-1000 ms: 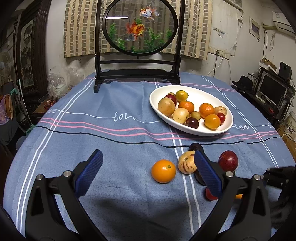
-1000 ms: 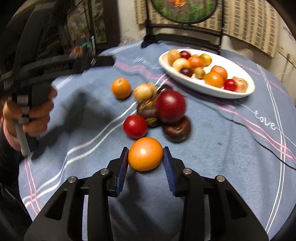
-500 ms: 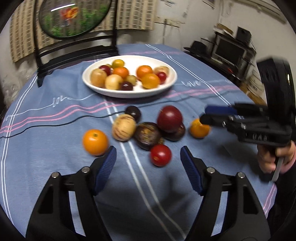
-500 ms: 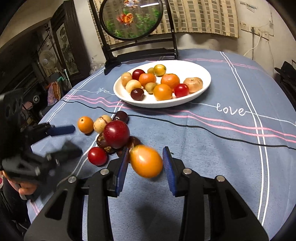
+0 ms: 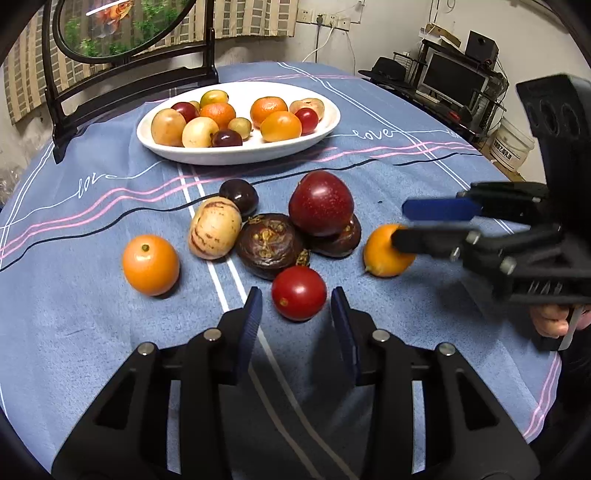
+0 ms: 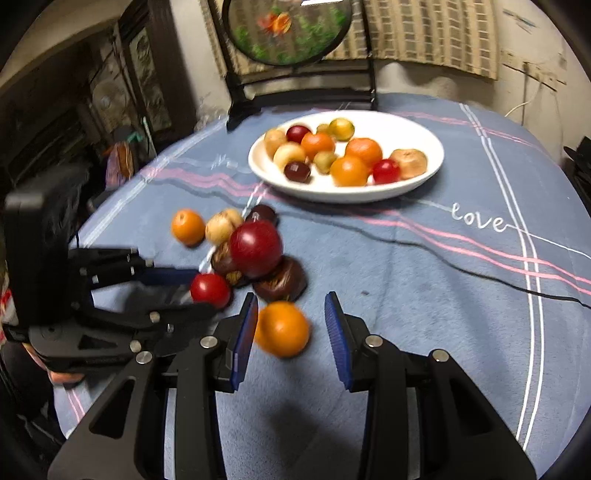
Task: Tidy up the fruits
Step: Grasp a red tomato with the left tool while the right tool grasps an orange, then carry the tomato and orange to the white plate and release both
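Observation:
A white oval plate [image 5: 325,129] [image 6: 432,173] holds several fruits. Loose fruits lie on the blue cloth in front of it: an orange [image 5: 150,265], a tan striped fruit [image 5: 214,232], a big dark red fruit [image 5: 320,203], brown fruits [image 5: 269,245]. My left gripper [image 5: 296,319] is open, its pads on either side of a small red tomato [image 5: 299,292] [image 6: 210,290] without touching. My right gripper [image 6: 290,338] [image 5: 424,225] is open around an orange fruit [image 6: 282,328] [image 5: 384,251]; the left pad touches it, the right pad stands apart.
A black-framed round goldfish screen [image 5: 129,33] stands at the table's far edge behind the plate. Shelves with a monitor [image 5: 450,79] are off the right side. A dark cabinet [image 6: 110,92] is off the left side.
My left gripper has swung right and moved in, narrowing around the red tomato. My right gripper has opened wider; the orange fruit between its pads is no longer gripped.

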`<action>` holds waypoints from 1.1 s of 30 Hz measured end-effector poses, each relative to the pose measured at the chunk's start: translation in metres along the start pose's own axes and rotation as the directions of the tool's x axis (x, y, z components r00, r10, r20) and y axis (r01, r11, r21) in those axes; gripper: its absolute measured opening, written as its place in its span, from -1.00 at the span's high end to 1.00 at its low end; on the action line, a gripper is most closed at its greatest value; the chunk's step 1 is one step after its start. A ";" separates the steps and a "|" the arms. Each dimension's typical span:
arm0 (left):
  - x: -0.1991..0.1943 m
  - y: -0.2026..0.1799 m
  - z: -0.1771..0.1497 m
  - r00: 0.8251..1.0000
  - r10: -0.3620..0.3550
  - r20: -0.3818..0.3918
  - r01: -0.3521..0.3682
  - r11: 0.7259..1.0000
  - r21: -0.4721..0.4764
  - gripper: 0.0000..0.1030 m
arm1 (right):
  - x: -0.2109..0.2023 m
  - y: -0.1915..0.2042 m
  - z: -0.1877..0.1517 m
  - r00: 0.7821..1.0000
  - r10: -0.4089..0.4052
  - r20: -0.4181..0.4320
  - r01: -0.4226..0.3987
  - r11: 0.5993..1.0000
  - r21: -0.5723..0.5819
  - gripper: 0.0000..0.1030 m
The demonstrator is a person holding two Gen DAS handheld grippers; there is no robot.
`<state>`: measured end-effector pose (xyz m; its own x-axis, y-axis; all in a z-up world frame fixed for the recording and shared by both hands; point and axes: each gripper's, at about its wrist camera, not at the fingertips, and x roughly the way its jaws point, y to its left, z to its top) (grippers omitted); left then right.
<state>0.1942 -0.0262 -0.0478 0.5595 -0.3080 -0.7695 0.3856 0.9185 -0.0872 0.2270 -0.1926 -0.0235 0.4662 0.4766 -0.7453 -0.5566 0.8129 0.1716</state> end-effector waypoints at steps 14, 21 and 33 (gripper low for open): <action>0.013 -0.007 0.007 1.000 0.025 -0.009 -0.025 1.000 0.014 0.31 | 0.017 0.005 -0.004 0.999 0.007 -0.037 -0.008 1.000 -0.028 0.25; 0.012 -0.003 0.007 1.000 0.020 -0.002 -0.020 1.000 -0.005 0.40 | 0.020 0.010 -0.007 0.999 -0.005 -0.045 0.002 0.999 -0.048 0.28; -0.006 0.000 0.003 0.998 -0.006 0.061 0.008 0.999 -0.033 0.41 | -0.024 -0.012 0.002 0.985 -0.014 0.173 0.005 0.999 0.048 0.29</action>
<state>0.1932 -0.0251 -0.0414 0.6006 -0.3279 -0.7293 0.3655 0.9238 -0.1143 0.2240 -0.2134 -0.0059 0.5858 0.5162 -0.6249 -0.5201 0.8307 0.1986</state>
